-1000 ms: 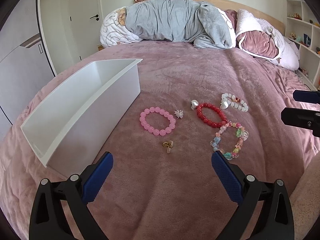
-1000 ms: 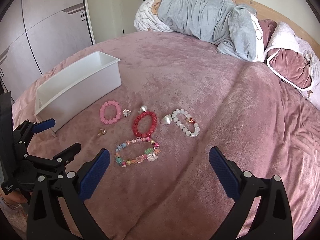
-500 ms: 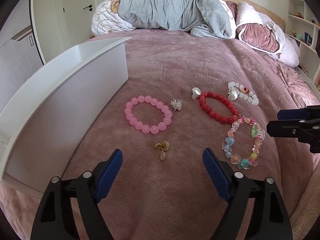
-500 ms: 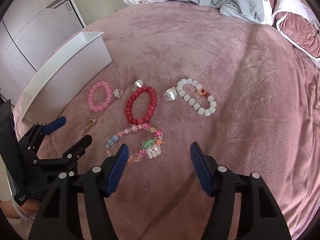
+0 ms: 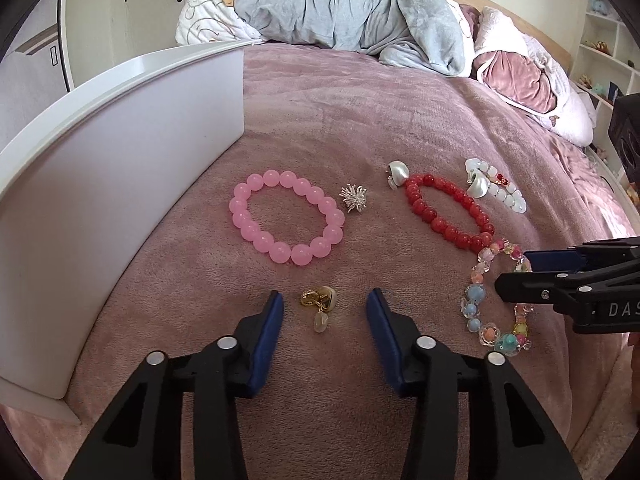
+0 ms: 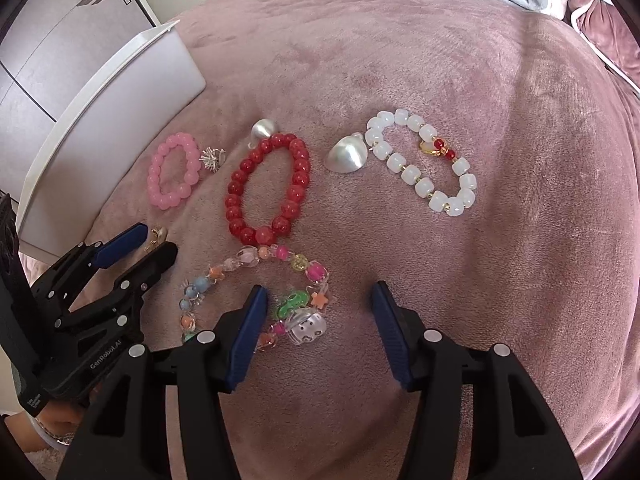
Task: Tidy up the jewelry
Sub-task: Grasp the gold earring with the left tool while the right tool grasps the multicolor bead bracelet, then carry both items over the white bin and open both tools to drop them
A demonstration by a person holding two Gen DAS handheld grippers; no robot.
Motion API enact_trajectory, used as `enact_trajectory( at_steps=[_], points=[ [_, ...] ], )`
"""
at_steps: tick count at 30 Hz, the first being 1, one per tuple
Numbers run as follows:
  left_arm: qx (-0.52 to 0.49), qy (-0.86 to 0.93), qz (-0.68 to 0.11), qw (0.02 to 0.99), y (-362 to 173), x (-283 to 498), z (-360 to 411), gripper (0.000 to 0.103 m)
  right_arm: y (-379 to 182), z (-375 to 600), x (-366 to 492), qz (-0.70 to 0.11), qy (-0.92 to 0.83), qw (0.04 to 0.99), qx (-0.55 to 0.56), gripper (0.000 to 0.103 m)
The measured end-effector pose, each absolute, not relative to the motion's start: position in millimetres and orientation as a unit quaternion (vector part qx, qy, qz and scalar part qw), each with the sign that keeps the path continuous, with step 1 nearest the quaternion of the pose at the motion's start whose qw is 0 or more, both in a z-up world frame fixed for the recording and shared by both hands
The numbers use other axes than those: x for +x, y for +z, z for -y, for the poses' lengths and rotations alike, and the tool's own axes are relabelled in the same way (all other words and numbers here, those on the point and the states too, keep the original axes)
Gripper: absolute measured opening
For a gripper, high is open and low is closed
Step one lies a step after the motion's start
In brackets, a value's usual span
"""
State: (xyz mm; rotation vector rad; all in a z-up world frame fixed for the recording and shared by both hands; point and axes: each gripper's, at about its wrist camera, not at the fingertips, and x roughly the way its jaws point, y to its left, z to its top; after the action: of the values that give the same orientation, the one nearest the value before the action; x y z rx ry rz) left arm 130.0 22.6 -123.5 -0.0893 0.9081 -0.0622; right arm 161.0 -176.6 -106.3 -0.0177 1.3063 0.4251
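Observation:
Jewelry lies on a pink blanket: a pink bead bracelet [image 5: 286,217], a silver spiky earring [image 5: 353,198], a red bead bracelet [image 5: 448,211], two silver shell earrings [image 6: 347,155], a white bead bracelet [image 6: 424,167] and a multicolour bead bracelet [image 6: 256,292]. My left gripper [image 5: 325,304] is open, low over the blanket, with a gold earring [image 5: 319,303] between its fingers. My right gripper [image 6: 318,300] is open, its jaws either side of the near part of the multicolour bracelet. A white box [image 5: 100,168] stands at the left.
Rumpled grey and white bedding [image 5: 344,8] and pink pillows [image 5: 524,76] lie at the head of the bed. A wardrobe [image 6: 60,20] and a door [image 5: 160,0] are to the left, shelves [image 5: 608,52] to the right.
Both grippers have come down and forward toward the jewelry and their jaws have narrowed. The left now frames the gold earring, the right the multicolour bracelet.

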Motion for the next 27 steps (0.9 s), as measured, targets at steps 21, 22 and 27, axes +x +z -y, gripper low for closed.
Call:
enact_trajectory(
  at_steps=[21, 22, 27],
  points=[
    [-0.074, -0.080, -0.397, 0.911, -52, 84, -50, 0.021, -32, 188, 139, -0.505, 0.293, 0.807, 0.091, 0.028],
    [-0.075, -0.081, -0.394, 0.912, -46, 80, -54, 0.021, -28, 185, 138, -0.503, 0.295, 0.808, 0.089, 0.027],
    [-0.076, -0.077, -0.373, 0.922, -2, 66, -78, 0.021, -2, 172, 137, -0.484, 0.314, 0.811, 0.094, 0.009]
  ],
)
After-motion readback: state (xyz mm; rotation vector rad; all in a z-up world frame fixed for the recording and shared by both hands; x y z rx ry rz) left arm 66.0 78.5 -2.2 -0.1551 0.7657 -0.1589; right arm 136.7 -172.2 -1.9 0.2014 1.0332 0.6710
